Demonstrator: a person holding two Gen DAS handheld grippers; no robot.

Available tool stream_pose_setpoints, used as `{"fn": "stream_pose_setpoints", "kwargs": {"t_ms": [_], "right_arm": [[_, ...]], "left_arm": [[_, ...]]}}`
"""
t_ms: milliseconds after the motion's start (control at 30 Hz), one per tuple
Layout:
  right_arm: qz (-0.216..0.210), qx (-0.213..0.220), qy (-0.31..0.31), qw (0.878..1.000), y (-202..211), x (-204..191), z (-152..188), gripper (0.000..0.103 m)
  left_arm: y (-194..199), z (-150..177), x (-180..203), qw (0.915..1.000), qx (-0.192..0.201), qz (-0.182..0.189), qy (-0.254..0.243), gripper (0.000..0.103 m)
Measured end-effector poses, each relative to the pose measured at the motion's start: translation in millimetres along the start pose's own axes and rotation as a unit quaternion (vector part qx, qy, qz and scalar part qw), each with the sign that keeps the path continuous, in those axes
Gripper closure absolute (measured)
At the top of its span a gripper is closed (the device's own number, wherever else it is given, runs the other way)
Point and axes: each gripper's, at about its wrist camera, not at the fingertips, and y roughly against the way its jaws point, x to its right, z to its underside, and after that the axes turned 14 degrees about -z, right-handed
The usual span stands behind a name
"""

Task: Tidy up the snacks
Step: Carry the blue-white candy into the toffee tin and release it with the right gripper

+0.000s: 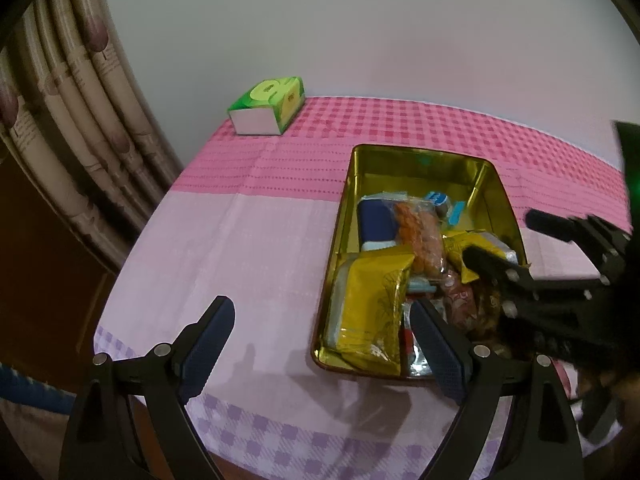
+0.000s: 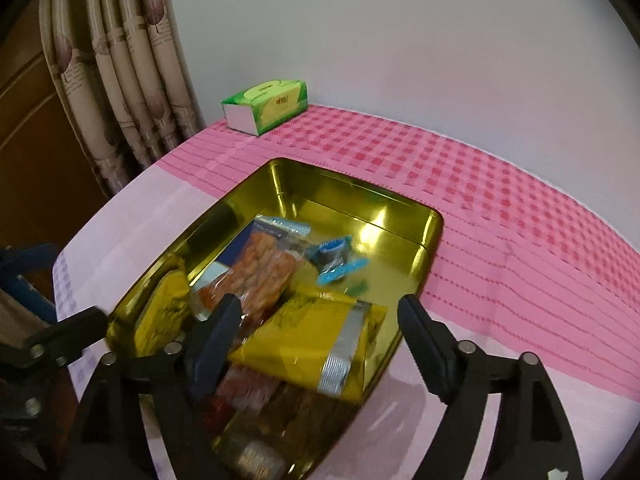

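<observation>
A gold metal tin (image 1: 420, 156) (image 2: 296, 176) lies open on the pink tablecloth and holds several snack packs. Two yellow packets (image 1: 370, 312) (image 2: 316, 340), an orange snack bag (image 1: 420, 236) (image 2: 260, 276) and small blue-wrapped items (image 2: 336, 260) lie in it. My left gripper (image 1: 324, 344) is open and empty, just above the tin's near left corner. My right gripper (image 2: 320, 328) is open and empty, its jaws standing on either side of a yellow packet; it also shows at the right of the left wrist view (image 1: 500, 240).
A green tissue box (image 1: 266, 106) (image 2: 266, 106) stands at the table's far left corner. Curtains (image 1: 72, 120) (image 2: 120, 80) hang to the left. A white wall is behind. The table's front edge (image 1: 320, 444) is close below my grippers.
</observation>
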Motion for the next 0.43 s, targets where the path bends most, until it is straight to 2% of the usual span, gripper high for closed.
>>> {"fn": "stream_pose_setpoints", "kwargs": {"t_ms": [100,267,433], "right_arm": [[0.008,0.002,-0.001,1.0,12,-7,9,0.016],[0.022,0.003,0.003,1.0,31,-12,21,0.015],[0.025,0.005,0.003,1.0,41,-14,25,0.013]], "left_arm": [[0,2,0,1.0,-0.004,0.002,0.006,0.014],[7,4,0,0.9996,-0.008,0.017,0.019,0.014],[19,5,3,0.9999,0.005,0.003,0.016,0.014]]}}
